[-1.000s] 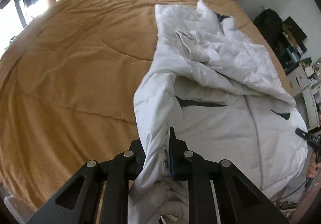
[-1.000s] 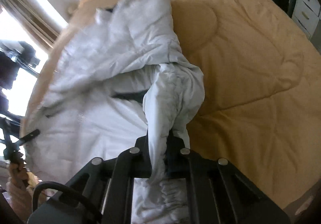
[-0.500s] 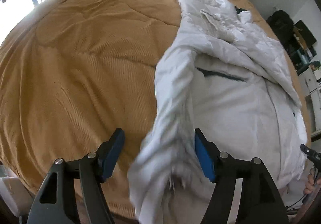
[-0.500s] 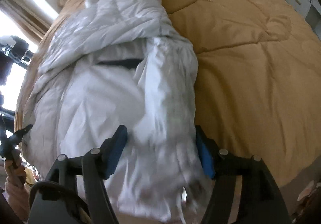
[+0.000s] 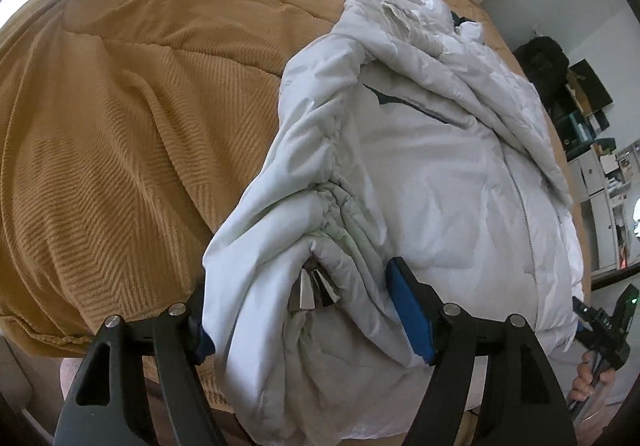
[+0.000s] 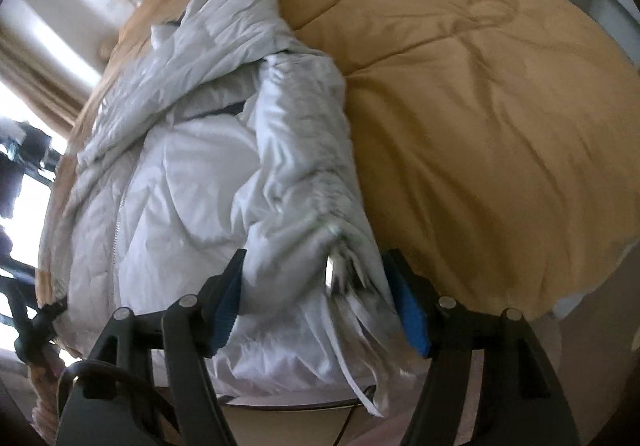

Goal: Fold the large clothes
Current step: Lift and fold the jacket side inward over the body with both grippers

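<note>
One white jacket (image 5: 432, 182), two spread grippers

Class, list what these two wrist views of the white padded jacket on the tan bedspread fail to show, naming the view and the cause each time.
- Left wrist view: the hem of the white padded jacket is cut off by the bottom edge and the open left tongs.
- Right wrist view: the sleeve cuff between the open right tongs is motion-blurred.
- Both views: the tan quilted bedspread under the jacket is hidden.
- Left wrist view: the shelf contents are too small.
</note>
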Demonstrator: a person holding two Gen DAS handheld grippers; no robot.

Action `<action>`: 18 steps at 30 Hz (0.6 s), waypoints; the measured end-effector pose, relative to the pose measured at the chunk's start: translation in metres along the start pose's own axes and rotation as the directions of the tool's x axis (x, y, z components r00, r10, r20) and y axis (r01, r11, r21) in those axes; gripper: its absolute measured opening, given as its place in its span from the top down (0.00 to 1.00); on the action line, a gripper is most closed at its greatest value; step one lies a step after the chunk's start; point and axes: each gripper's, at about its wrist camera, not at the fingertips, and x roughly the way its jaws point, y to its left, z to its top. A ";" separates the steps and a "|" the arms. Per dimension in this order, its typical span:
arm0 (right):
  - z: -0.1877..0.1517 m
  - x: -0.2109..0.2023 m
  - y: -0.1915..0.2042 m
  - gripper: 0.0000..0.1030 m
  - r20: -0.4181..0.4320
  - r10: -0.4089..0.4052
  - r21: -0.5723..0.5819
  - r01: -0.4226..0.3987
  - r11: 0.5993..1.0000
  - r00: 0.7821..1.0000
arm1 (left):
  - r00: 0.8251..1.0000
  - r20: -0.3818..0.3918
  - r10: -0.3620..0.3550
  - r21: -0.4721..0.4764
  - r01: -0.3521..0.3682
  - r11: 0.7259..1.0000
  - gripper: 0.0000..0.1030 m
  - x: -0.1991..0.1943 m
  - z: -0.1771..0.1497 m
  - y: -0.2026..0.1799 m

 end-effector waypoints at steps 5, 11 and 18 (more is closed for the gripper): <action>-0.007 0.020 -0.013 0.29 -0.066 0.139 0.118 -0.131 0.984 0.988 | 0.999 0.012 0.037 0.020 -0.037 0.999 0.35 0.000 0.001 -0.010; -0.010 0.008 -0.001 0.83 -0.035 0.242 0.154 -0.234 0.960 0.970 | 0.994 0.029 0.102 0.026 -0.103 0.994 0.78 -0.013 0.002 -0.023; 0.007 -0.027 0.019 0.90 0.003 0.275 0.092 -0.275 0.957 0.961 | 0.994 0.055 0.091 -0.001 -0.091 0.996 0.88 -0.042 0.005 -0.026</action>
